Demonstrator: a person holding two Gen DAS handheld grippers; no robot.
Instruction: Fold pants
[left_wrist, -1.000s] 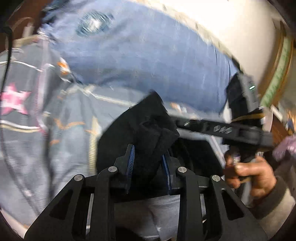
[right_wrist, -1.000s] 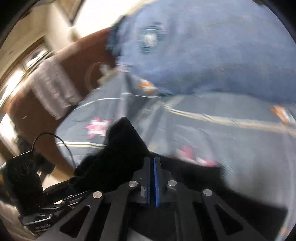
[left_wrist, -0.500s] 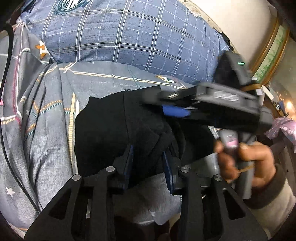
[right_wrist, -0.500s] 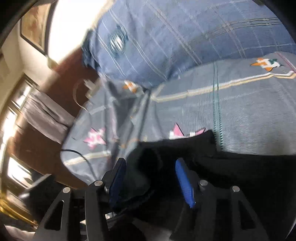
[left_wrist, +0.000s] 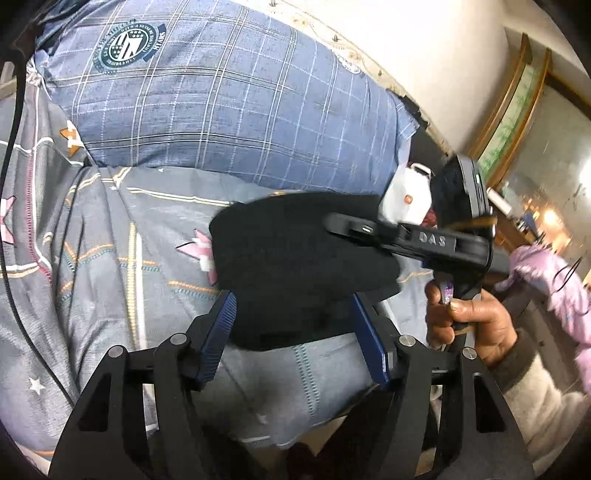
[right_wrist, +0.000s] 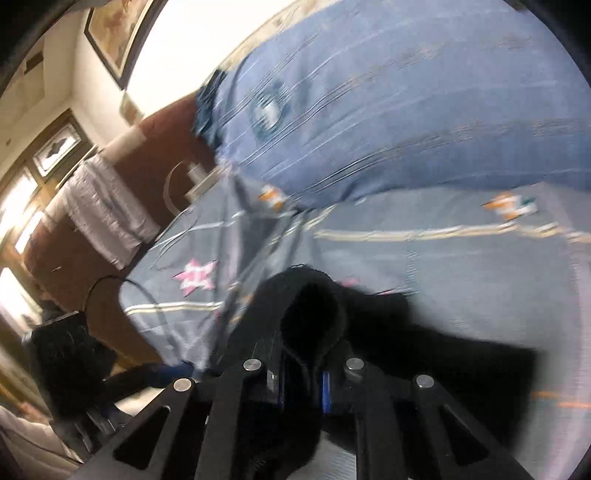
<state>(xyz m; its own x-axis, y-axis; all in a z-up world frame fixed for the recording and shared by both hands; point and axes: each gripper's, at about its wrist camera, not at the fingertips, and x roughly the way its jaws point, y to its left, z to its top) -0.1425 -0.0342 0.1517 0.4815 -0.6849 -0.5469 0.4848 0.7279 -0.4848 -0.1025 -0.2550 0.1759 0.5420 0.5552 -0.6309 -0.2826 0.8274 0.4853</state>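
Two grippers were in view. Nearest, the left gripper (left_wrist: 293, 328), clamped on the pants (left_wrist: 295, 254) half a second before, now stood spread wide, its blue pads either side of the bundle's near edge. The right gripper (right_wrist: 301, 384), open half a second earlier, was now pinching a raised fold of the black pants (right_wrist: 314, 317). The pants lay bunched on the bed (left_wrist: 110, 258), long axis running left to right in the left wrist view. Beyond lay a blue checked pillow (left_wrist: 221, 99).
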